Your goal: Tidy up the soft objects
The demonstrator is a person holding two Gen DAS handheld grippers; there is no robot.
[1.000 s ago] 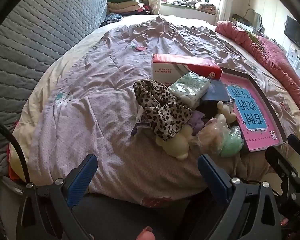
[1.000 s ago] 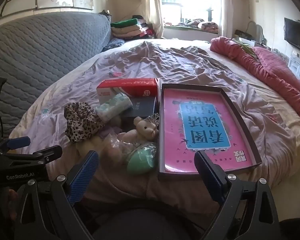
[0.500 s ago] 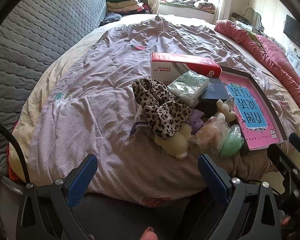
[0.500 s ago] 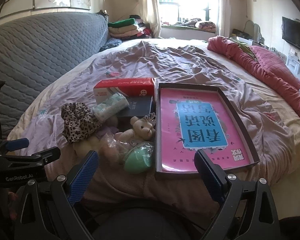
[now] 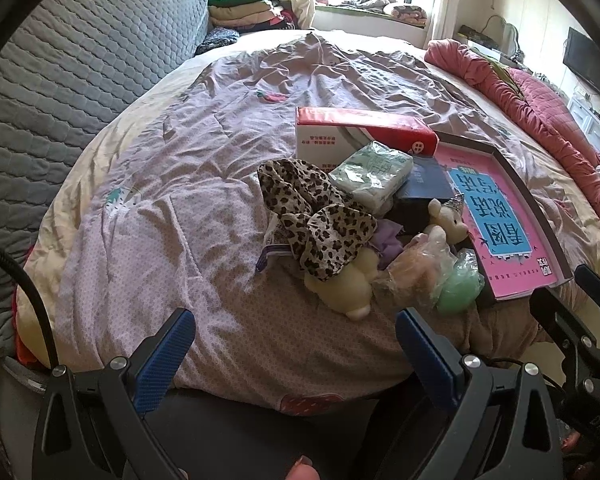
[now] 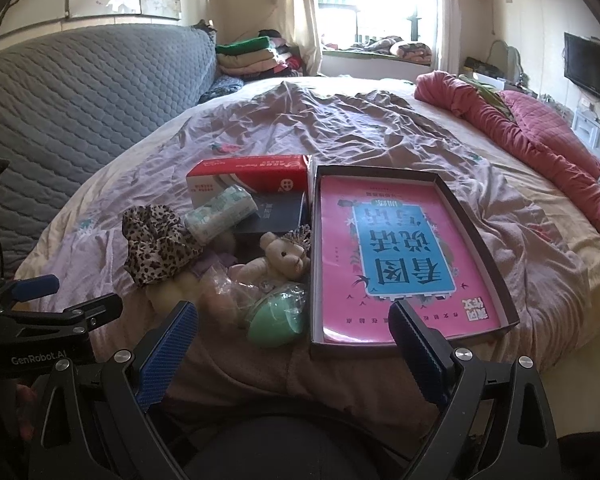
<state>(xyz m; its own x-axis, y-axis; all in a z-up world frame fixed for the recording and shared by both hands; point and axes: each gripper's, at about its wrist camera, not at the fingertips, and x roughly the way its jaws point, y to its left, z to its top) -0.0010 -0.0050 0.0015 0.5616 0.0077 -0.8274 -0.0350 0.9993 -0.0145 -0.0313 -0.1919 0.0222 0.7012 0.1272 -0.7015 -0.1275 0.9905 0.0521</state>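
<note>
Pink-lined box [image 6: 476,240] w/ nothing soft inside yet; leopard scrunchie [image 5: 312,216], teddy [image 6: 283,256], green egg [image 6: 275,320] heaped beside on bed [image 5: 219,120]. Left gripper [image 5: 295,344] & right gripper [image 6: 293,338] spread wide, holding nothing. Barely started.

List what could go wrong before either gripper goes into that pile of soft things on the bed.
1. The leopard-print cloth is draped over the cream plush toy, so a pinch may lift both together.
2. The green egg-shaped toy sits near the bed's edge; a nudge might roll it off.
3. The small teddy bear lies close beside the open box, so wide-open fingers could catch the box wall.
</note>
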